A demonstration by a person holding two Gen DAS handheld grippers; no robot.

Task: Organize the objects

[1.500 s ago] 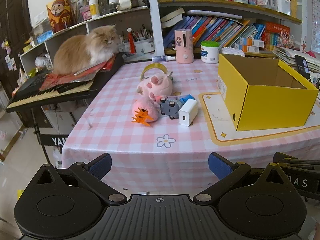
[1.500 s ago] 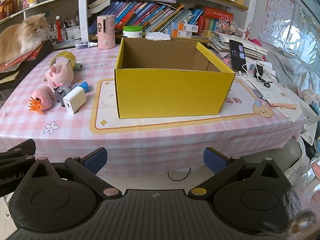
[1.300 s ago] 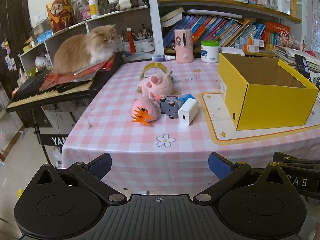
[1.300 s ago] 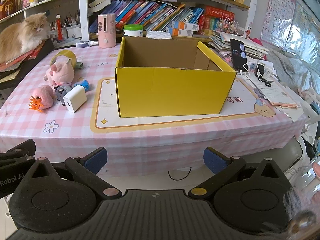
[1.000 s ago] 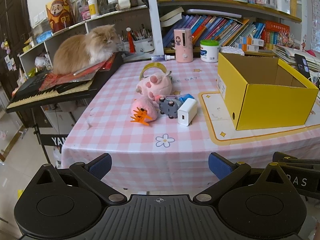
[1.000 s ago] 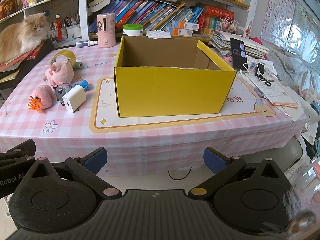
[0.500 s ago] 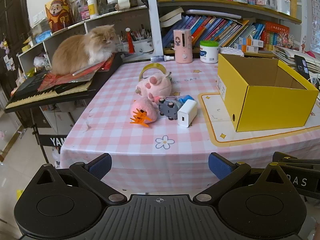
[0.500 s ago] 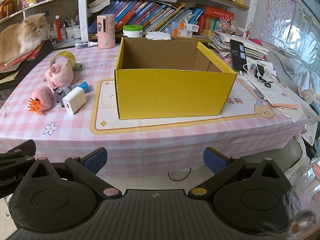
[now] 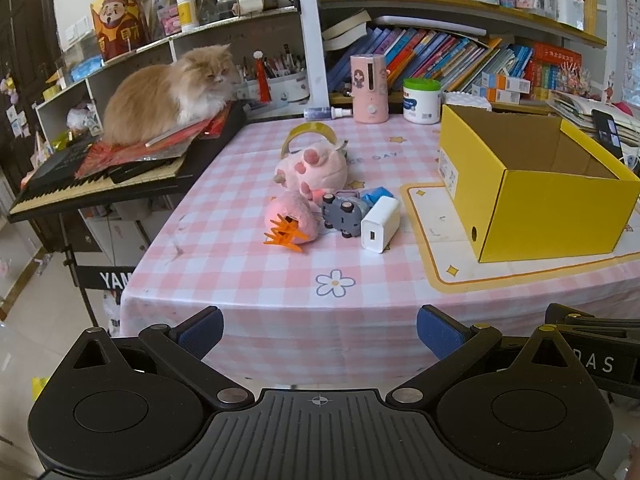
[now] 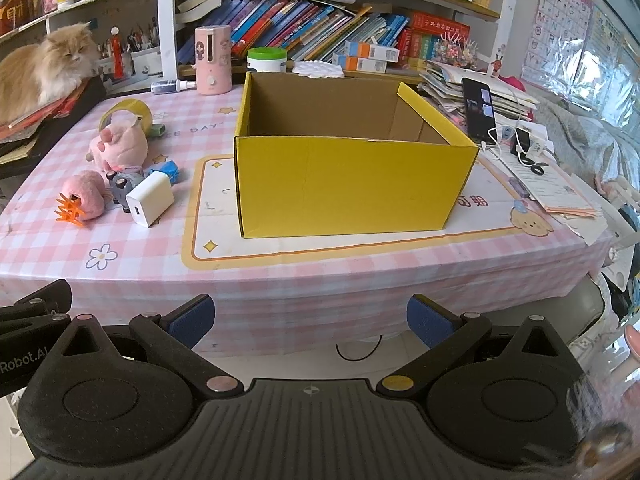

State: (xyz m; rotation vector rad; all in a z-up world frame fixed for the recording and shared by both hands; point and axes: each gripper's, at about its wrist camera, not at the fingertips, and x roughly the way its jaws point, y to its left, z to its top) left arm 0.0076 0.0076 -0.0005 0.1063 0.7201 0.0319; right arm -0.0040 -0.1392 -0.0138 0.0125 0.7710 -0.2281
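An open, empty yellow cardboard box (image 10: 352, 184) stands on a mat on the pink checked table (image 10: 360, 272); it also shows in the left wrist view (image 9: 552, 208). Left of it lies a cluster: a white charger (image 9: 380, 224), a grey toy car (image 9: 344, 212), a pink plush with an orange hair clip (image 9: 290, 222), a pink plush pig (image 9: 316, 168), a blue item (image 9: 378, 194) and a yellow tape roll (image 9: 312, 136). My left gripper (image 9: 318, 330) and right gripper (image 10: 310, 320) are both open and empty, short of the table's front edge.
An orange cat (image 9: 168, 96) lies on a keyboard (image 9: 100, 184) left of the table. A pink dispenser (image 9: 368, 88) and a white jar (image 9: 422, 100) stand at the back. A phone (image 10: 478, 112), cables and papers (image 10: 560, 196) lie right of the box.
Both views have shifted only slightly. The objects and both grippers' jaws are unchanged.
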